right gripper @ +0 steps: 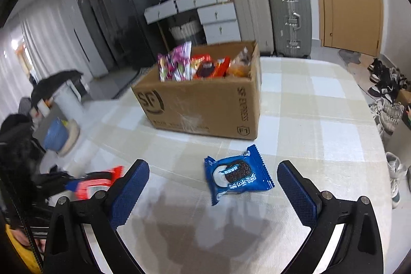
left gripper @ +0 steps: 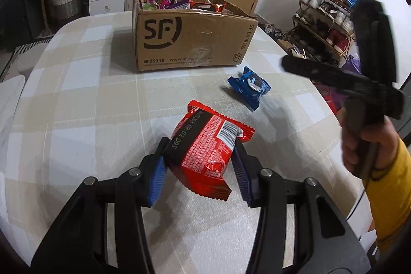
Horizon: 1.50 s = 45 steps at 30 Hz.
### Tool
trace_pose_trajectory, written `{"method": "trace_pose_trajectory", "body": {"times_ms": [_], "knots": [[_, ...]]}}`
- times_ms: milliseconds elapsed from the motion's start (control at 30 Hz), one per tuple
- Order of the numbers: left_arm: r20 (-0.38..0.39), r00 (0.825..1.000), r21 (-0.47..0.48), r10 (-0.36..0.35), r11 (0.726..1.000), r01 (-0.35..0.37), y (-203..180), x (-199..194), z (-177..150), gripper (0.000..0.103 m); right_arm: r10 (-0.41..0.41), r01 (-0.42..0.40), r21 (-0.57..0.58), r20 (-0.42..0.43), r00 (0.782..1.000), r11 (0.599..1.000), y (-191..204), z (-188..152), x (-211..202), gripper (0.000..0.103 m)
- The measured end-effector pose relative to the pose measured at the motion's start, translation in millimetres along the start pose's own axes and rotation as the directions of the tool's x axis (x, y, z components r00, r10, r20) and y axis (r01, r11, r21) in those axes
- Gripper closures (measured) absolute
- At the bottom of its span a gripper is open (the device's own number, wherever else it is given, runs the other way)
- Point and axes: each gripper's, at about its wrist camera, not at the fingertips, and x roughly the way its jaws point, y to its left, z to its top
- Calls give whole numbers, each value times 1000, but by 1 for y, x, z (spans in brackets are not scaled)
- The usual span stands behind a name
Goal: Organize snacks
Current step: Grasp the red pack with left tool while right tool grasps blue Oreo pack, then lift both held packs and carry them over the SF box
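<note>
- Left gripper (left gripper: 199,158) has its jaws clamped on the shiny red foil snack pack (left gripper: 205,153), held clear above the check-clothed counter (left gripper: 77,99).
- Looks like the carry step: next it needs to travel over to the brown cardboard SF box (left gripper: 190,40) and drop in from above, since the box is already stuffed with snacks.
- Right gripper (right gripper: 213,186) hangs with jaws wide apart, nothing in them, just over the blue cookie packet (right gripper: 237,175) lying on the counter near the box.
- Path looks clear otherwise.
</note>
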Motion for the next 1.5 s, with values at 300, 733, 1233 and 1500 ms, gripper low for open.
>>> {"method": "trace_pose_trajectory", "body": {"times_ms": [300, 733, 1233, 1500], "knots": [[-12, 1000, -56, 7, 998, -8, 10, 18, -3, 58, -37, 32, -66, -80, 996, 997, -1, -4, 51, 2], [-47, 999, -83, 21, 996, -25, 19, 42, 5, 58, -97, 85, -97, -133, 986, 992, -4, -11, 82, 41], [-66, 998, -83, 24, 996, -29, 16, 46, 3, 58, -60, 57, -28, -107, 992, 998, -19, -15, 70, 54], [-64, 997, -84, 31, 996, -36, 12, 43, 1, 58, 12, -9, 49, -63, 998, 999, -25, -18, 50, 55]]}}
